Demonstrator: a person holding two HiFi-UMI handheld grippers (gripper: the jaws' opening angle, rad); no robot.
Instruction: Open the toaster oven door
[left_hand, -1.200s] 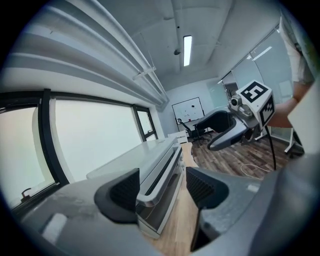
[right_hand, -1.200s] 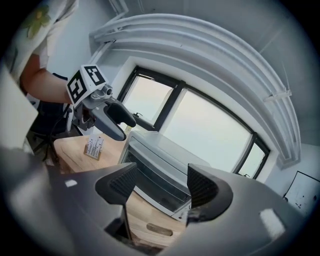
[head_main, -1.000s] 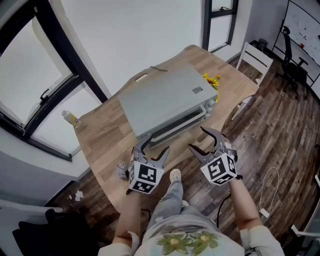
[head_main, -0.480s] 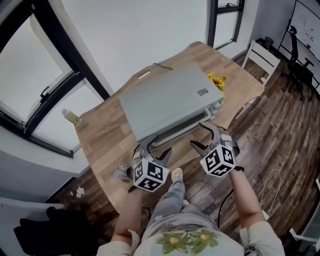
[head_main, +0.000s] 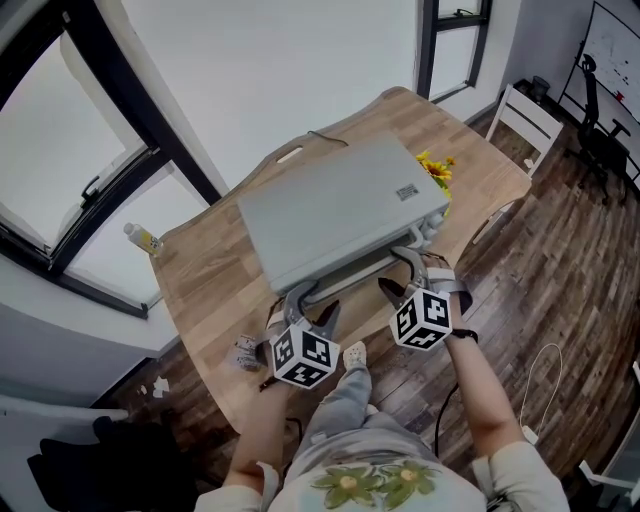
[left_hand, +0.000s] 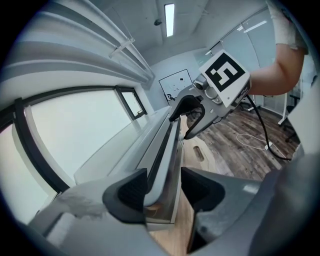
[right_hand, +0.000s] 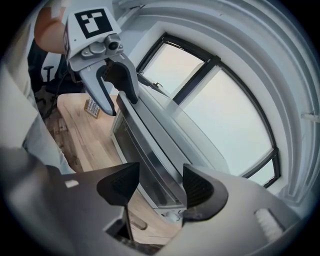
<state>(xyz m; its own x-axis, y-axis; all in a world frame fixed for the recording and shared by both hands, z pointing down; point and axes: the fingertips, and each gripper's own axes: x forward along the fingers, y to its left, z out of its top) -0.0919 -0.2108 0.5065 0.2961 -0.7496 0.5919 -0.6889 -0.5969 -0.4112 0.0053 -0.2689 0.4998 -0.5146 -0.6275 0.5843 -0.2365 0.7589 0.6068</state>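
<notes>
Both grippers have dropped in from the table edge to the front of the toaster oven (head_main: 340, 210), which sits mid-table (head_main: 200, 280) with its door shut. The left gripper (head_main: 308, 303) and right gripper (head_main: 398, 272) now straddle the door handle (head_main: 352, 268) near its two ends. Both sets of jaws have just been closing but are still fairly wide, bar between the pads and no squeeze yet, so the grasp looks nearly set and the door pull-down should come next
</notes>
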